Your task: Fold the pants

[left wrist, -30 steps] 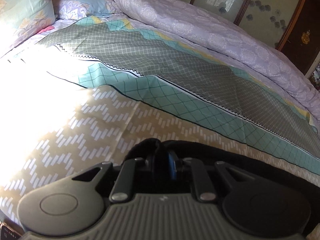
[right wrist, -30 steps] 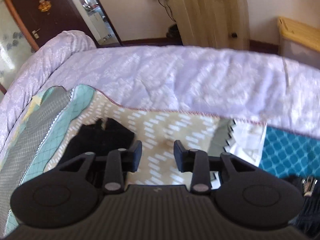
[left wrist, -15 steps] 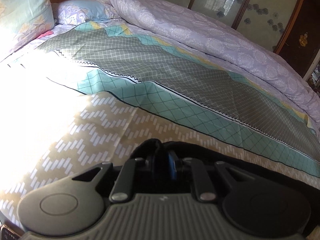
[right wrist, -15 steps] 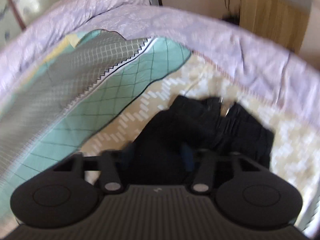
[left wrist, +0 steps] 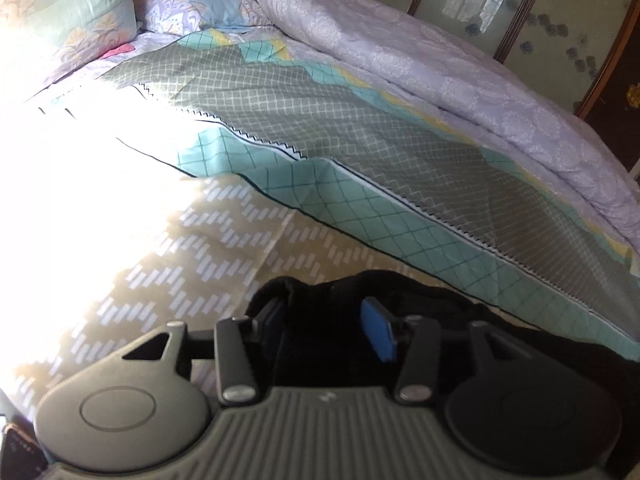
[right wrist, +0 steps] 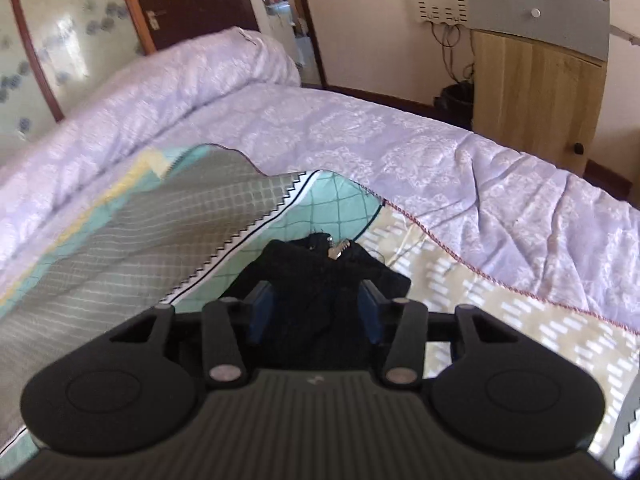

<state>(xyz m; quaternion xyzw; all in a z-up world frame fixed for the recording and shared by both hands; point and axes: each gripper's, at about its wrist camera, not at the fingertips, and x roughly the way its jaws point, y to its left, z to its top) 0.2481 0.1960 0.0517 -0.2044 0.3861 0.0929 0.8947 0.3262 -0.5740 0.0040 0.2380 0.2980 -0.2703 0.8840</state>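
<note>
Where sunlight washes out the near left edge of the patterned beige, teal and grey bedsheet (left wrist: 224, 248), the left gripper (left wrist: 326, 322) is opening, black fabric pants (left wrist: 324, 320) between its pads. The right gripper (right wrist: 316, 308) is opening likewise around the pants (right wrist: 320, 272), beside the folded lilac quilt (right wrist: 460, 168).

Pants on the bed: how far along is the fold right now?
Done: the black pants lie bunched on the patterned bedsheet, metal fastener showing at the far end; no neat fold is visible. In hand: both the left gripper and right gripper are opening, black fabric between the jaws, pads apparently off the cloth. Left: probably regrasping, another fold and flattening the bundle.
</note>
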